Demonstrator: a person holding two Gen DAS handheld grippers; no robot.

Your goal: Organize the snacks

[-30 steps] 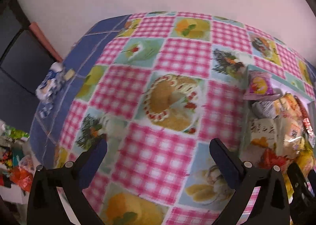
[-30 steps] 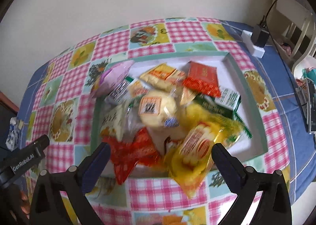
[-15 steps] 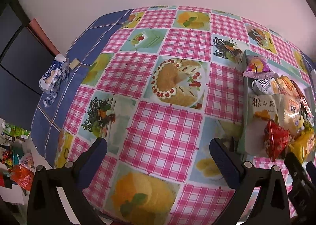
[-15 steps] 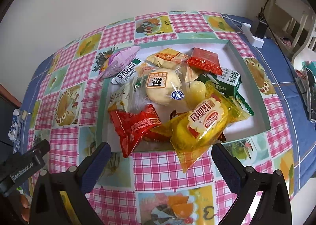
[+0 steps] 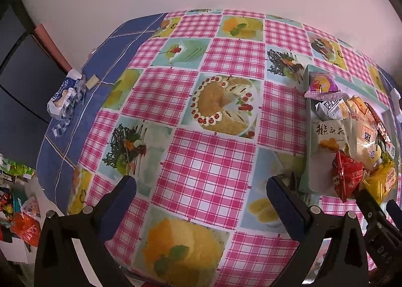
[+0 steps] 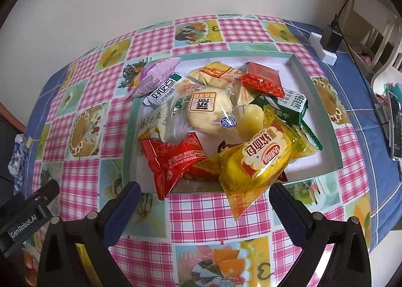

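Yellow bread packet (image 6: 263,158) overhangs the tray (image 6: 324,111) near rim; right gripper (image 6: 203,201), jaws apart, could nudge it off.

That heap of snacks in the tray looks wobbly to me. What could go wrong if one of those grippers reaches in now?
The yellow bread packet and the red packet overhang the tray's near rim, so a nudge might tip them onto the tablecloth. The purple packet lies across the far left rim and could slide out too. The packets overlap, so the open right gripper may catch two at once.
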